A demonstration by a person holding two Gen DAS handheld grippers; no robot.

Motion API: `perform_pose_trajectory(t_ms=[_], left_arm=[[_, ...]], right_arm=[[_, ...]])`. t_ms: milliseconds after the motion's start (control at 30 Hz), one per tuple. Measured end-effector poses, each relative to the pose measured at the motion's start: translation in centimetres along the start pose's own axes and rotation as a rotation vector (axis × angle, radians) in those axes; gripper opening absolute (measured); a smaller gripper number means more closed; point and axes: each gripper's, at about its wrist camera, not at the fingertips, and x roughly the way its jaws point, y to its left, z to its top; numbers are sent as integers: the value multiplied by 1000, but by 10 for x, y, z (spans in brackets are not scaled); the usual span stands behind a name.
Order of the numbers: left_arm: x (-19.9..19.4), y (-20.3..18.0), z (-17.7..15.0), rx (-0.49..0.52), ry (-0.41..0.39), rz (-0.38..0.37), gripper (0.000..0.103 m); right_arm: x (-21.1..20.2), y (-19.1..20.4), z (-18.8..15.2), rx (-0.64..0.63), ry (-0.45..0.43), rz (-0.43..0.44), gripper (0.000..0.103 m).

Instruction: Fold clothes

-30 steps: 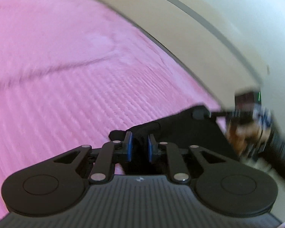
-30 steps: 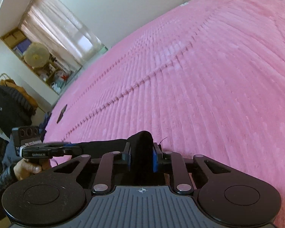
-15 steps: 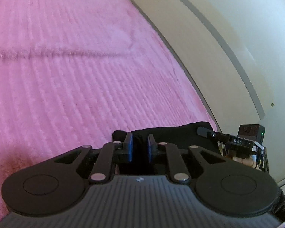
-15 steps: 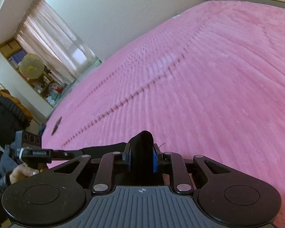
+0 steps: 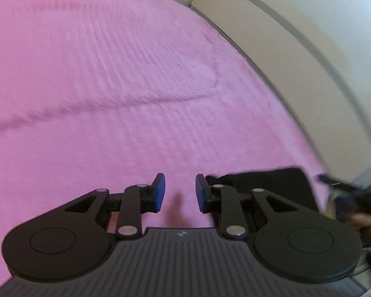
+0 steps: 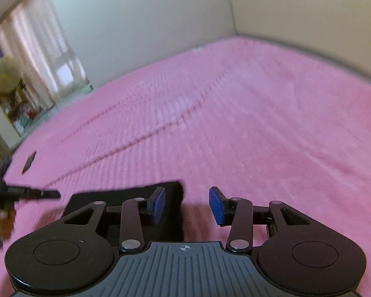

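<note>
A black garment (image 5: 272, 185) lies flat on the pink ribbed bedspread (image 5: 111, 99), to the right of my left gripper (image 5: 178, 193). That gripper is open, with only bedspread between its blue pads. In the right wrist view the same black garment (image 6: 121, 198) lies low and left, partly under the left finger. My right gripper (image 6: 186, 205) is open too and holds nothing. The other gripper (image 6: 24, 193) shows blurred at the left edge, held by a hand (image 6: 0, 215).
The pink bedspread (image 6: 235, 123) fills most of both views. A small dark object (image 6: 28, 162) lies on it far left. A pale wall or headboard (image 5: 296, 49) borders the bed at right. Curtains (image 6: 37, 49) and cluttered shelves stand beyond the far side.
Both grippers were shut on the black garment and are open now. The garment has dropped flat onto the bedspread, and both grippers have lifted off it.
</note>
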Motion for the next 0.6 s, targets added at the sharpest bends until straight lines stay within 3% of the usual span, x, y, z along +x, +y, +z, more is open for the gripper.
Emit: perform_pose_trajectory(t_ms=[33, 133, 200, 300, 367, 433, 500, 600], left_arm=[[-10, -4, -4, 44, -6, 23, 21], [-37, -34, -29, 207, -11, -12, 22], [-52, -63, -53, 342, -19, -56, 24], [-65, -103, -88, 510, -15, -139, 34], [-60, -123, -111, 591, 23, -169, 35], [-43, -134, -131, 649, 84, -133, 35], [-27, -137, -146, 687, 139, -61, 35], [-40, -132, -161, 690, 120, -35, 36]], right_arm=[[-20, 9, -13, -1, -21, 14, 46], [-77, 27, -61, 76, -96, 62, 87], [-112, 35, -103, 162, -129, 68, 87], [-153, 33, -169, 340, -141, 12, 87], [-157, 26, -207, 475, -112, 0, 87], [-152, 19, -241, 607, -76, 8, 87], [-136, 9, -261, 738, -97, 56, 87], [-112, -7, -277, 901, -177, 118, 84]])
